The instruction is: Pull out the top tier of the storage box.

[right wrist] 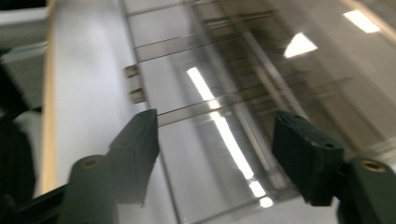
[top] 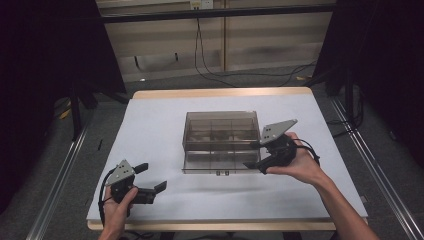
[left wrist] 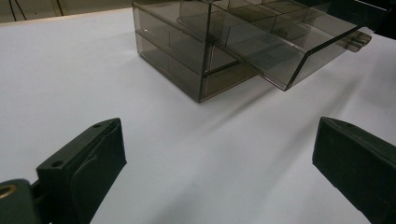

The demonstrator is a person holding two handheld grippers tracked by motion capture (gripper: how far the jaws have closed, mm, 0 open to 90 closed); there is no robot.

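- While the smoky clear drawer box [top: 220,131] sits mid-table, a bit toward the far edge, its lower drawer [top: 216,162] is pulled partway out toward the near edge w/ a small handle tab [top: 222,173] at the front centre.
- Right gripper [top: 252,154] is the nearer one by far: it's at the drawer's right front corner, jaws spread apart, holding nothing. In the right gripper view [right wrist: 215,154] the jaws straddle the drawer's clear wall; can't tell if either pad touches it.
- Left gripper [top: 151,177] hangs near the table's near-left corner, well apart from the box, jaws wide open & empty. From the left gripper view [left wrist: 219,154] the box [left wrist: 196,51] lies ahead and slightly right, the drawer [left wrist: 280,51] jutting out to the right.
- Key relation: drawer's long axis runs left–right across the table, its slide axis runs near–far. So prob. the right gripper works the drawer (push in or pull further) along that near–far line; the left would need to cross bare table [top: 150,130] to steady the box's left side.
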